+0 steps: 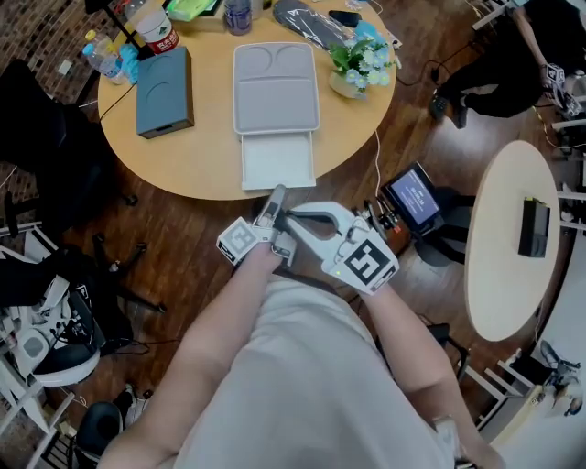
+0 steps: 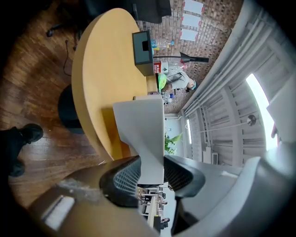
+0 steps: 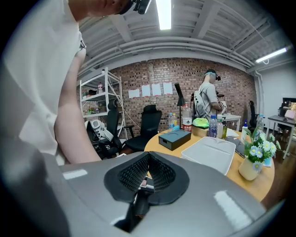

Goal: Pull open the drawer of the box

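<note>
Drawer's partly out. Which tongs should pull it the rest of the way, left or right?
Left. The left tongs are clamped on the front edge of the drawer, in line with the box. The right tongs are shut on nothing, away from the drawer.

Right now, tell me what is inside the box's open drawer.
In the head view the drawer shows only a bare pale bottom, with nothing lying in it. Any part still under the box is covered.

This is an office-like lab workspace, with a red brick wall (image 3: 222,76) hung with white paper sheets (image 3: 150,90), a white metal shelving rack (image 3: 98,98), black swivel office chairs (image 3: 150,121), round tan wooden desks (image 1: 201,156) and a bare ceiling with a strip light (image 3: 163,14).
</note>
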`<state>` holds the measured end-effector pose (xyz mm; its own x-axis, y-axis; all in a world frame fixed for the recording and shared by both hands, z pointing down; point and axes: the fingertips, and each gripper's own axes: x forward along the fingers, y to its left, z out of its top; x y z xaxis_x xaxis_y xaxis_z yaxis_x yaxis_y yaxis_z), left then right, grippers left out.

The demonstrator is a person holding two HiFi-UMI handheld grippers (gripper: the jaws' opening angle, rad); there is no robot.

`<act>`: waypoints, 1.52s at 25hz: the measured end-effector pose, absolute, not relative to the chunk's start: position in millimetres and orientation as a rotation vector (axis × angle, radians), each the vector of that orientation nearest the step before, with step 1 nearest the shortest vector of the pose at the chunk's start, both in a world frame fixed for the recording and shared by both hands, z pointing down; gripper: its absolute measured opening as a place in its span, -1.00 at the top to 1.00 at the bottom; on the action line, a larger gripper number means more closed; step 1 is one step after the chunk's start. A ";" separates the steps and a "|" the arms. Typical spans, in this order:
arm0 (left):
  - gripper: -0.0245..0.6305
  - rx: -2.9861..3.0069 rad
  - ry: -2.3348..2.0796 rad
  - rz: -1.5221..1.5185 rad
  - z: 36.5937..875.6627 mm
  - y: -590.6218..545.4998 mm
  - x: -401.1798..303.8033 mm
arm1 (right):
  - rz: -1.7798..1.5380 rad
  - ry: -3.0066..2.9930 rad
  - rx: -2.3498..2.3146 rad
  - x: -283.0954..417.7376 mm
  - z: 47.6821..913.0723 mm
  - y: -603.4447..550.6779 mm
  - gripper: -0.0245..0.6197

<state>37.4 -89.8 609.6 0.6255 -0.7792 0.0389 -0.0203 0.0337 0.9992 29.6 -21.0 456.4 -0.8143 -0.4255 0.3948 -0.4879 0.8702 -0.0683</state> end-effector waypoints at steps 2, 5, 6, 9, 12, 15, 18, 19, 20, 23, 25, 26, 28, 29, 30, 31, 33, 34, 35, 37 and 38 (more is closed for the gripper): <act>0.41 1.465 -0.755 -0.622 614.8 -82.2 35.9 | 0.242 -2.666 0.674 30.0 458.0 -17.3 0.91; 0.41 1.531 -0.813 -0.526 621.6 -70.3 30.7 | 0.259 -2.653 0.664 29.0 462.5 -12.0 0.91; 0.41 1.509 -0.806 -0.531 622.8 -65.8 31.3 | 0.262 -2.651 0.661 28.0 463.5 -10.4 0.91; 0.41 1.553 -0.841 -0.483 624.9 -58.2 24.7 | 0.279 -2.641 0.665 26.0 467.4 -7.9 0.91; 0.40 1.465 -0.778 -0.576 625.4 -50.9 34.5 | 0.304 -2.630 0.677 28.0 473.7 -8.8 0.91; 0.41 1.461 -0.763 -0.580 627.9 -49.9 42.7 | 0.308 -2.618 0.694 34.2 477.1 -9.2 0.91; 0.41 1.501 -0.803 -0.535 628.9 -43.0 31.3 | 0.306 -2.603 0.663 26.8 478.2 -3.6 0.91; 0.41 1.488 -0.794 -0.553 628.1 -39.7 27.9 | 0.304 -2.603 0.649 21.9 478.1 -2.1 0.91; 0.41 1.493 -0.798 -0.553 627.9 -37.4 23.3 | 0.300 -2.603 0.639 17.4 477.8 -1.2 0.91; 0.42 1.551 -0.845 -0.487 630.6 -33.7 10.1 | 0.286 -2.597 0.620 8.3 479.6 0.4 0.91; 0.42 1.541 -0.826 -0.499 630.5 -30.7 9.1 | 0.288 -2.601 0.612 2.7 480.7 2.4 0.91; 0.42 1.521 -0.809 -0.513 630.6 -27.8 10.1 | 0.294 -2.607 0.613 0.0 480.6 3.7 0.91; 0.42 1.513 -0.808 -0.496 633.4 -20.6 9.4 | 0.295 -2.609 0.614 -2.6 482.0 7.3 0.91; 0.42 1.521 -0.815 -0.475 635.4 -17.0 8.4 | 0.291 -2.604 0.613 -2.8 483.4 9.1 0.91; 0.42 1.520 -0.811 -0.469 636.8 -13.8 8.9 | 0.289 -2.602 0.614 -3.0 484.4 10.5 0.91; 0.41 1.509 -0.797 -0.477 637.5 -11.1 10.5 | 0.291 -2.602 0.618 -3.2 484.8 11.4 0.91; 0.42 1.515 -0.783 -0.482 638.4 -9.2 10.4 | 0.299 -2.602 0.628 -3.2 484.9 12.8 0.91; 0.42 1.525 -0.777 -0.482 638.5 -9.6 9.1 | 0.301 -2.602 0.633 -3.1 484.9 13.7 0.91; 0.41 1.506 -0.753 -0.503 638.1 -9.3 10.3 | 0.301 -2.601 0.638 -2.8 484.7 14.5 0.91; 0.30 1.436 -0.686 -0.546 635.8 -5.9 17.9 | 0.295 -2.601 0.650 -1.2 483.9 15.3 0.91; 0.26 1.438 -0.673 -0.538 633.6 -4.4 19.9 | 0.292 -2.601 0.660 -0.1 483.2 15.1 0.91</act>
